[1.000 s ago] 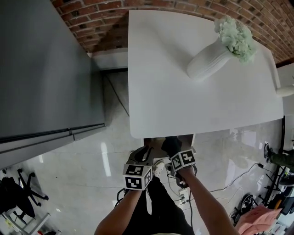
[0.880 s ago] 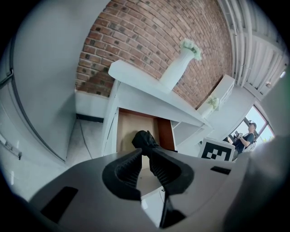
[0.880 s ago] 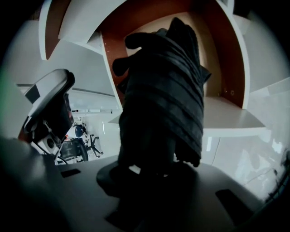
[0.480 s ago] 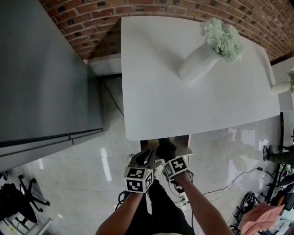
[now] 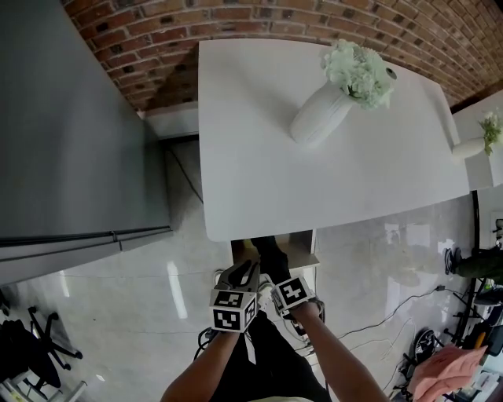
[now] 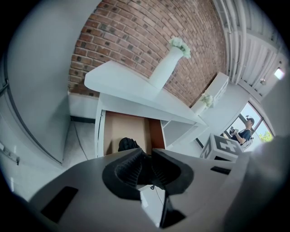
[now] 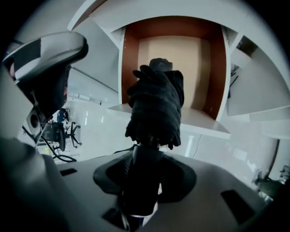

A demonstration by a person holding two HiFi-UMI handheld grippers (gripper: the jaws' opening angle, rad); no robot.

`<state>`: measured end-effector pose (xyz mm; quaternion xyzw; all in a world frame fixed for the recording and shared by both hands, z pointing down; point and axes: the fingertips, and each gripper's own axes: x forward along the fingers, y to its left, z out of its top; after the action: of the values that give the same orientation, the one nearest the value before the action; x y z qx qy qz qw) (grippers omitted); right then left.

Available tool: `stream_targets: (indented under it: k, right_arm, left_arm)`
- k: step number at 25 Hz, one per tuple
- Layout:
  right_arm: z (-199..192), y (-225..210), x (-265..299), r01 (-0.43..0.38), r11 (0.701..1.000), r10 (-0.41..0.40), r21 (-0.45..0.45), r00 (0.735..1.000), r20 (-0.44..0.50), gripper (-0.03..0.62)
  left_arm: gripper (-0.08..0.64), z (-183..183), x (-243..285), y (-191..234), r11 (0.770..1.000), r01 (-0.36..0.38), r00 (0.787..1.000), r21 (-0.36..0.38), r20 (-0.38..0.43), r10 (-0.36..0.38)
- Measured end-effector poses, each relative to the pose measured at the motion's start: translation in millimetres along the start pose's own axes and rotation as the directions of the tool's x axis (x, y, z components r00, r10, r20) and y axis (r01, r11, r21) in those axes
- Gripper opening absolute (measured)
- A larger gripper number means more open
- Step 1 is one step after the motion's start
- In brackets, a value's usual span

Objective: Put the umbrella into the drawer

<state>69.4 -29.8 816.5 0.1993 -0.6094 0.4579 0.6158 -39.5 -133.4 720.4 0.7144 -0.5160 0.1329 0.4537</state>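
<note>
1. Looking down from above: the folded black umbrella [image 5: 271, 251] sits in the open drawer [image 5: 305, 243], which sticks out under the near edge of the white table [image 5: 259, 157]. There's a vase [image 5: 318, 118] of pale flowers on top and a brick wall [image 5: 236, 20] behind. The floor [image 5: 157, 267] is shiny and pale, with a big grey cabinet [image 5: 71, 141] off to the left.
2. Left gripper view: the left gripper [image 6: 146, 168] has its fingers pinched nearly together on nothing. It's facing the drawer, and the umbrella shows as a dark bundle on the brown bottom.
3. Right gripper view: the right gripper [image 7: 145, 174] has just been spreading its fingers. The umbrella's handle sits between them, but they look slack, not squeezing. The fabric end reaches over the drawer's front edge.
4. My guess is it's light, with floppy cloth bunched round a stiff core. So grab the hard handle, since the fabric would just slide and crumple.
</note>
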Motion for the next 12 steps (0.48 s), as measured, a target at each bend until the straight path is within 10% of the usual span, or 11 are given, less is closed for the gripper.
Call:
stream_targets:
  k: [12]
  right_arm:
    - [-6.0, -14.4, -33.4, 0.075, 0.997, -0.076, 0.015, 0.992, 0.097, 0.153]
  left_arm:
    - [0.062, -5.7, -11.4, -24.2, 1.0, 0.001, 1.0, 0.02, -0.018, 0.0]
